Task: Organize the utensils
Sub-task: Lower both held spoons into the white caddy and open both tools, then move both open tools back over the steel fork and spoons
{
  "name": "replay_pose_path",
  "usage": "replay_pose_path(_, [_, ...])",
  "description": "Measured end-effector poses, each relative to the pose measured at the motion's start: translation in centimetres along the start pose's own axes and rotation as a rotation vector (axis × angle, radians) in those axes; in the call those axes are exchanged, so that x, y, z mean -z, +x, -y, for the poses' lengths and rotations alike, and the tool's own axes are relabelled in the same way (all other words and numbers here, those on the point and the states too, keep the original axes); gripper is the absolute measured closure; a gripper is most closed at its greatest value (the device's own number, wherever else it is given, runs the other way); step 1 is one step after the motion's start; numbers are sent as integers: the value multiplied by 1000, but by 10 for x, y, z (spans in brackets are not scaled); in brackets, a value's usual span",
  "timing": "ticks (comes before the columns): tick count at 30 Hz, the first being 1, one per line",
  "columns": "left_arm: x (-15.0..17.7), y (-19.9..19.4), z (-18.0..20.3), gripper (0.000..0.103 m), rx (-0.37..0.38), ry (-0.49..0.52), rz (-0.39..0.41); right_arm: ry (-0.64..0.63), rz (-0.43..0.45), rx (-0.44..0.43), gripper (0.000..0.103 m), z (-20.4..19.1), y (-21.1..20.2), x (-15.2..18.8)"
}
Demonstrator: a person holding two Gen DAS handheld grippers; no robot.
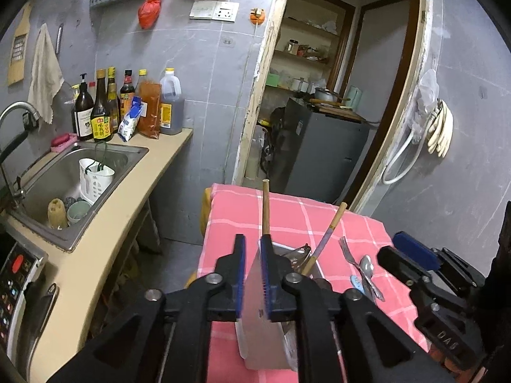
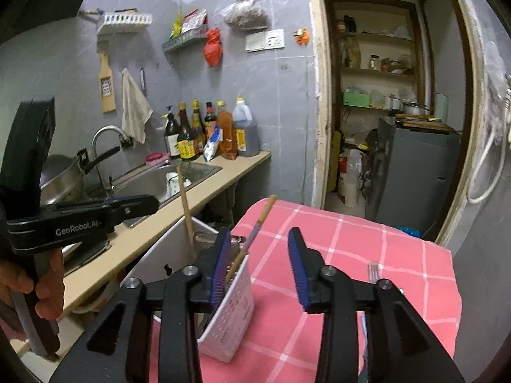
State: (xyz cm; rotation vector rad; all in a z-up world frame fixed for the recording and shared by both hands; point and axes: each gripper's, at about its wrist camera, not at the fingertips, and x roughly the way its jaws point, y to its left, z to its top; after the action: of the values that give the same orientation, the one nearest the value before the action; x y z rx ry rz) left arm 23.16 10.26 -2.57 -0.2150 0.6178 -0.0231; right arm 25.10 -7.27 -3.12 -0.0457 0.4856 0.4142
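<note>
Far left there's a steel sink [image 1: 95,156] set in a beige counter [image 1: 134,198], with one white slotted caddy [image 1: 94,180] sitting in the basin next to a scrubber and a small cup. Behind it along the wall stand six bottles [image 1: 105,108] plus a couple of pouches, all well away from the action.

Moving right, the left gripper [image 1: 252,274] is over the near-left part of the pink checked table [image 1: 297,220]. Its blue pads are pinching the thin wall of a white utensil holder [image 1: 262,335], which sits close to the table's left edge; from the right wrist camera it's right at that edge, with the counter just beyond the gap. Two chopsticks [image 1: 265,207] stick up out of the holder, one nearly upright, the other [image 1: 333,223] leaning right. There's something shiny metal in there too, can't tell what.

Right of the holder, lying flat on the cloth: one fork [image 1: 348,252], one metal spoon [image 1: 367,266], and a small blue-handled piece [image 1: 355,282] beside them, all bunched near each other.

The right gripper [image 2: 260,271] hovers above the table with its fingers spread wide, holding nothing; its left finger [image 2: 220,271] is just in front of the holder [image 2: 230,312]. The middle and far right of the cloth are open. Past the table, a doorway shows a grey cabinet [image 1: 322,146].
</note>
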Motion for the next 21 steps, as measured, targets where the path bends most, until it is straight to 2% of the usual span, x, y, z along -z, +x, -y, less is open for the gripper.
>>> replay_pose_path(2, [1, -4, 1, 72, 7, -14, 14, 16, 20, 15, 54, 6, -8, -1])
replay_pose_path(4, [2, -9, 3, 64, 12, -22, 36, 34, 42, 29, 50, 14, -19, -3])
replay_pose_path(7, [2, -15, 12, 58, 19, -20, 55, 68, 80, 58, 41, 29, -36, -7])
replay_pose_path(9, [2, -18, 19, 48, 31, -18, 65, 85, 103, 79, 36, 37, -47, -9])
replay_pose_path(11, [1, -21, 27, 32, 37, -12, 84, 106, 127, 96, 27, 48, -59, -10])
replay_pose_path(14, [1, -27, 44, 14, 46, 6, 119, 139, 146, 116, 15, 66, -73, -8])
replay_pose_path(17, [2, -31, 63, 5, 64, 16, 151, 163, 158, 133, 6, 82, -85, -5])
replay_pose_path(21, [5, -28, 84, 1, 98, 3, 156, 181, 153, 171, 2, 106, -95, 6])
